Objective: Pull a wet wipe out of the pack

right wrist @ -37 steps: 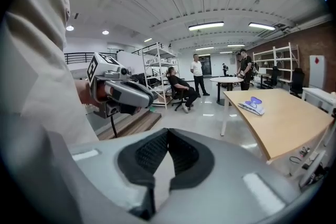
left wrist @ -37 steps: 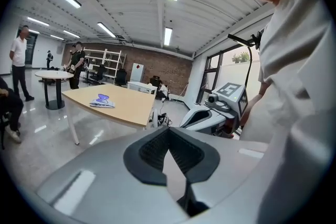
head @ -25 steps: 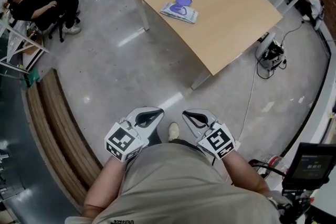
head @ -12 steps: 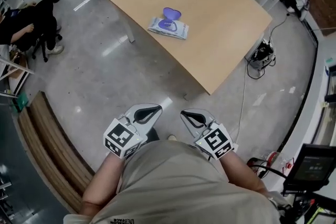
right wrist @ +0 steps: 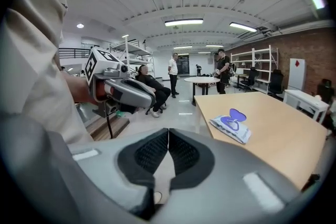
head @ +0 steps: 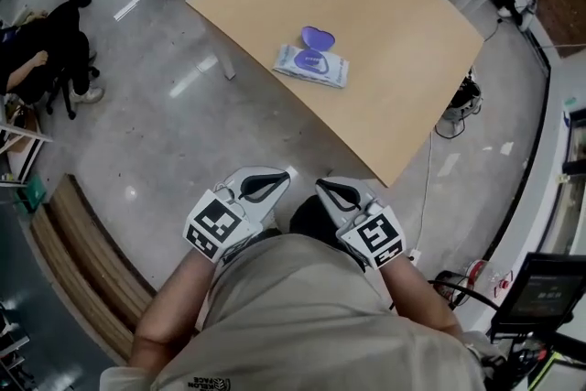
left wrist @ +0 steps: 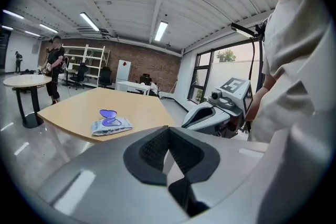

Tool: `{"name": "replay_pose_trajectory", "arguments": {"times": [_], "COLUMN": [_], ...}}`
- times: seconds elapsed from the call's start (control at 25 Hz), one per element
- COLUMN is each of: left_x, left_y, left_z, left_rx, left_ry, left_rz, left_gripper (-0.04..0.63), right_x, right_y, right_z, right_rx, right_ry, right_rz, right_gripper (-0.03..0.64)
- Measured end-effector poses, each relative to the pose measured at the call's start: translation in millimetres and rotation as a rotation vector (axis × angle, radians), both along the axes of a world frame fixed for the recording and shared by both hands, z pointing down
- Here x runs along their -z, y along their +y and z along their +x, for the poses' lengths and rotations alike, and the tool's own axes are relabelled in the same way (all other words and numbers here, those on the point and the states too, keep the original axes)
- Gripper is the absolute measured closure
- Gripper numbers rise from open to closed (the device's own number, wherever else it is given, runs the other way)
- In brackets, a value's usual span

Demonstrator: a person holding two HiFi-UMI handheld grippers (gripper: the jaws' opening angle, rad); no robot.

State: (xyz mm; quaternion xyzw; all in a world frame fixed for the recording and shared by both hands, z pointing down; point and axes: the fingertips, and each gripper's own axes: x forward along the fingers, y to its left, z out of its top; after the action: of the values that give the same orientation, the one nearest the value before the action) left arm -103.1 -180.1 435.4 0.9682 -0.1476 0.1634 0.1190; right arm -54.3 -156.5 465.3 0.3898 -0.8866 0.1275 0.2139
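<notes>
The left gripper [head: 259,186] and the right gripper [head: 341,194] sit close together at the person's waist, each clenched on nothing. The wet wipe pack [head: 312,64] lies straight ahead of them and well apart, out on the desk [head: 394,14]. Its long side runs roughly crosswise to the person, and its purple lid [head: 318,38] is flipped open on the far side. It sits slightly toward the right gripper, which looks the nearer of the two, though neither can reach it without stepping closer.
</notes>
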Motion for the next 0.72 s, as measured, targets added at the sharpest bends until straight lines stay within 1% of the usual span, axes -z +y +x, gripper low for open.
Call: {"name": "replay_pose_trajectory", "arguments": {"times": [0.12, 0.32, 0.48, 0.72], "left_x": [-12, -31, -46, -80], "left_y": [-25, -71, -120, -197], "left_z": [0, 13, 28, 59], "left_rx": [0.002, 0.004, 0.026, 0.046], "left_ry": [-0.001, -0.028, -0.074, -0.174], "left_rz": [-0.029, -0.032, -0.031, -0.032], "left_gripper": [0.591, 0.59, 0.591, 0.589], "right_x": [-7, -24, -38, -72], "right_y": [-23, -68, -120, -200], "right_z": [0, 20, 43, 91], "right_rx": [-0.023, -0.05, -0.037, -0.038], "right_ry": [0.018, 0.043, 0.088, 0.148], "right_rz": [-0.011, -0.026, -0.021, -0.048], "right_gripper": [0.612, 0.602, 0.601, 0.6]}}
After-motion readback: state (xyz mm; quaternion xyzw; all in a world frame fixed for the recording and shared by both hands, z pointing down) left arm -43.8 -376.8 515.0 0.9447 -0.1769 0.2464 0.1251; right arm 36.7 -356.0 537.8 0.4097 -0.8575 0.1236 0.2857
